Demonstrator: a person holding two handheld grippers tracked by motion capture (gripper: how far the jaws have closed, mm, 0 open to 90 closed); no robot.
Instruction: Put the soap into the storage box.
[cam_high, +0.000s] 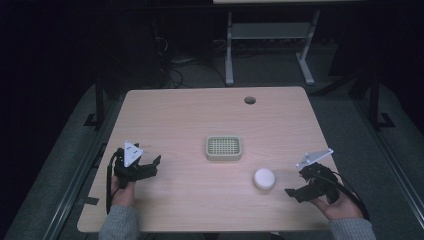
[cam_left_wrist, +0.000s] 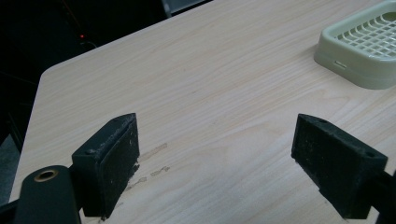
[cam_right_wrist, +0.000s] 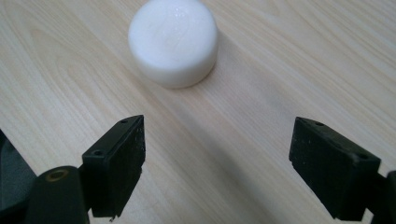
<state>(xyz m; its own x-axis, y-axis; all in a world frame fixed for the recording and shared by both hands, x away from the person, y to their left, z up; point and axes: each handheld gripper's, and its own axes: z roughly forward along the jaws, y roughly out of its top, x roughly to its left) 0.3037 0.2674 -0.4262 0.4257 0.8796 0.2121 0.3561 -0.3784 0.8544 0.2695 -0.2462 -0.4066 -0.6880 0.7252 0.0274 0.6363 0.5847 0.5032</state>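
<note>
Two grippers wait over a pale wood desk (cam_high: 190, 115). At left, the left gripper (cam_high: 156, 161) hovers with jaws spread wide and nothing between them. Mid-desk sits a cream slotted soap tray (cam_high: 223, 148). Right of it, near the front edge, lies a round white soap bar (cam_high: 264, 178), just ahead of the right gripper (cam_high: 289, 192), whose jaws also stand apart and empty. The bar looks solid, light and smooth, probably slippery; a level pinch across its straight side wall (cam_right_wrist: 175, 70) seems the safest hold.

Dim high view, black surroundings; table (cam_high: 190, 115) evenly lit; soft shadows; close views slightly blurred.
</note>
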